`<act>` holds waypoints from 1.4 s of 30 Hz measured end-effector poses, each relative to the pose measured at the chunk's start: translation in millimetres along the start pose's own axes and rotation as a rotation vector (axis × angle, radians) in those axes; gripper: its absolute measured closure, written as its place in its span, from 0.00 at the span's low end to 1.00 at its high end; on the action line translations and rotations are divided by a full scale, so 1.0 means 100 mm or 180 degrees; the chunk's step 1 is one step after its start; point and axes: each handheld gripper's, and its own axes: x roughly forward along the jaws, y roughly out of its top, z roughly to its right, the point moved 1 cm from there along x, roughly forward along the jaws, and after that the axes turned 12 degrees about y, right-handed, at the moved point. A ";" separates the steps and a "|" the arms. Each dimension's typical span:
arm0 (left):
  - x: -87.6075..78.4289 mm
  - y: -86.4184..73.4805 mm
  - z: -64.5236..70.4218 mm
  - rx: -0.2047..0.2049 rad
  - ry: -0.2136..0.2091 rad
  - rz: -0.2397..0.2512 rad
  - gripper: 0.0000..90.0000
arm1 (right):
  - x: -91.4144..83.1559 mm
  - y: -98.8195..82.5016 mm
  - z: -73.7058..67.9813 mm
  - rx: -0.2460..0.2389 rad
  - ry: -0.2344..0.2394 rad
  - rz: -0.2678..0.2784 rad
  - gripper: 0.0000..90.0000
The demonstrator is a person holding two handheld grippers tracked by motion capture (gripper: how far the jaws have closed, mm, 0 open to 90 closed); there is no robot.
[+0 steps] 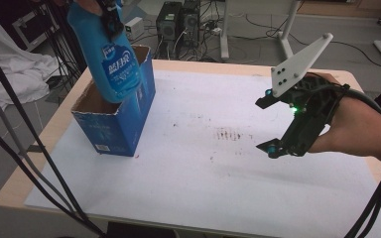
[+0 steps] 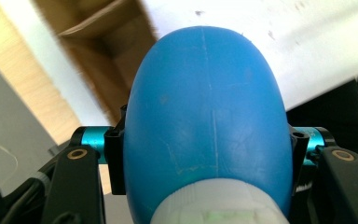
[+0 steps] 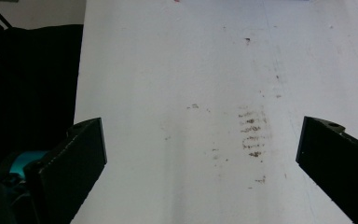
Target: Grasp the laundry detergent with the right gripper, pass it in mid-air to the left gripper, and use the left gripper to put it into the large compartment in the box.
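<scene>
A blue plastic bottle [image 1: 108,54] with a white printed label hangs bottom-down over the open blue cardboard box [image 1: 121,124] at the table's left. My left gripper [image 1: 110,17] is shut on the bottle's neck end at the top of the high view. Close up, the left gripper view has the bottle [image 2: 207,116] squeezed between both jaws, its white cap end nearest the camera and the box's brown inside [image 2: 107,51] beyond. My right gripper [image 1: 269,124] hovers over the table's right side, open, with nothing between its jaws [image 3: 200,158].
A white sheet [image 1: 203,148] covers most of the wooden table [image 1: 44,144]; it has a smudged brown stain [image 1: 228,135] near the middle. Black cables [image 1: 25,153] cross the left foreground. Computer towers [image 1: 178,22] and table legs stand on the floor behind.
</scene>
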 end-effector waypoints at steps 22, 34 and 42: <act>0.62 0.06 -0.26 0.0337 0.0298 -0.0166 0.43 | 0.07 -0.06 -0.02 0.0071 0.0006 -0.0040 0.01; 1.16 0.06 -0.09 0.1666 0.0338 -0.0054 0.43 | 0.11 -0.03 -0.03 0.0106 0.0020 -0.0112 0.01; 1.49 0.07 -0.05 0.1970 0.0336 -0.0020 0.43 | 0.13 -0.03 -0.02 0.0128 0.0020 -0.0132 0.01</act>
